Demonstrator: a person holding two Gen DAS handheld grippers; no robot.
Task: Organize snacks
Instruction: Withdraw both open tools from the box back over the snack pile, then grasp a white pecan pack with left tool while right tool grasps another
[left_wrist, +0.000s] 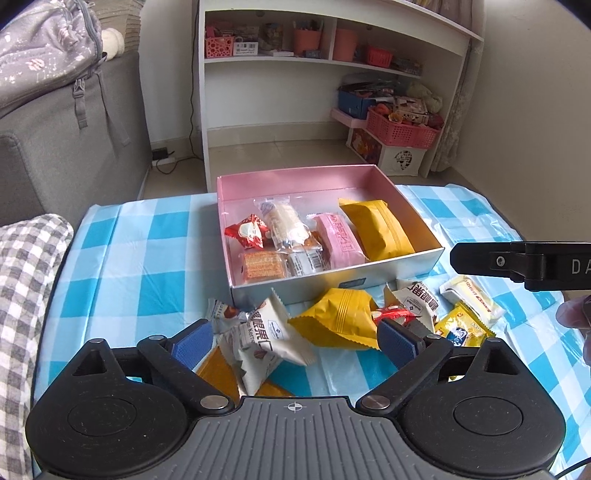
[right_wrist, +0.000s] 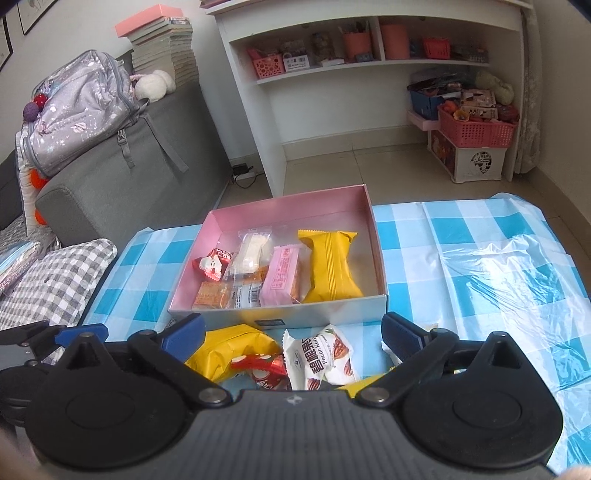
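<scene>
A box with a pink inside and silver walls (left_wrist: 332, 277) holds a yellow packet (left_wrist: 376, 229), a pink packet (left_wrist: 338, 240), a red candy (left_wrist: 247, 230) and a clear-wrapped bar (left_wrist: 284, 223). Loose snacks lie in front of it: a yellow packet (left_wrist: 340, 319), a white pecan packet (left_wrist: 269, 332) and small yellow sachets (left_wrist: 461, 328). My left gripper (left_wrist: 295, 343) hovers open over this pile, its pads pressing nothing. My right gripper (right_wrist: 293, 332) is open above the loose yellow packet (right_wrist: 236, 347) and the pecan packet (right_wrist: 325, 358), just short of the box (right_wrist: 277, 314).
The blue-and-white checked cloth (left_wrist: 147, 258) covers the table, with crinkled clear plastic (right_wrist: 498, 266) at the right. A grey sofa (right_wrist: 122, 177) and a checked cushion (right_wrist: 55, 280) stand left. A white shelf unit (left_wrist: 266, 110) and a pink basket (left_wrist: 402, 129) stand behind.
</scene>
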